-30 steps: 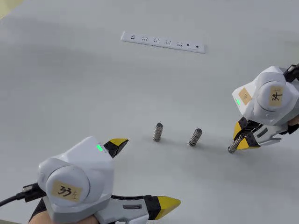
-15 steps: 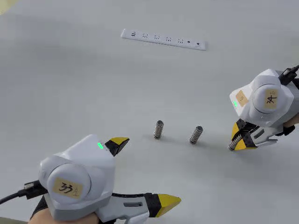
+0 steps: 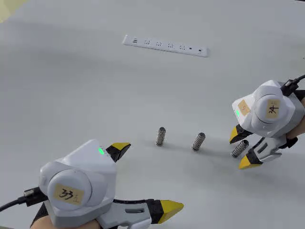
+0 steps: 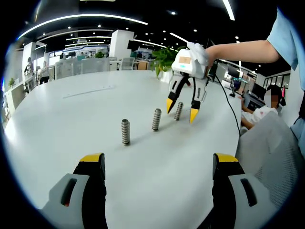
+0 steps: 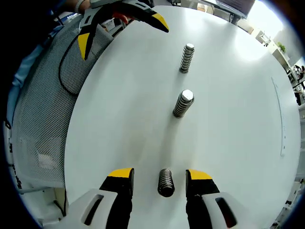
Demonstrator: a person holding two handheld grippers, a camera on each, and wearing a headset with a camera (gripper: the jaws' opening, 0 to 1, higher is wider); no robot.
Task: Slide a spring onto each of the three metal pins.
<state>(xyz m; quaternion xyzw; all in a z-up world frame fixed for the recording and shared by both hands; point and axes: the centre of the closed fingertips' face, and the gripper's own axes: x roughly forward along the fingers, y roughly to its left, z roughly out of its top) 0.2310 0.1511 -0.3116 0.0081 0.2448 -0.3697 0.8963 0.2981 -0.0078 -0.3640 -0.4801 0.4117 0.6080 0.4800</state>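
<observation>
Right tool, clamped before, is now standing apart around third spring; left tool is hanging apart too; all three seemingly seated.

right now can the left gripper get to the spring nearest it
Probably yes: the left gripper has its fingers open, and bare table lies between them and the nearest spring.

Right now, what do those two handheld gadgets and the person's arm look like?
The left gripper and right gripper each have a rounded white plastic housing, a small green light, a tan handwritten sticker, and black jaws tipped in yellow. A black cable runs from each. The person wears a light blue short sleeve.
</observation>
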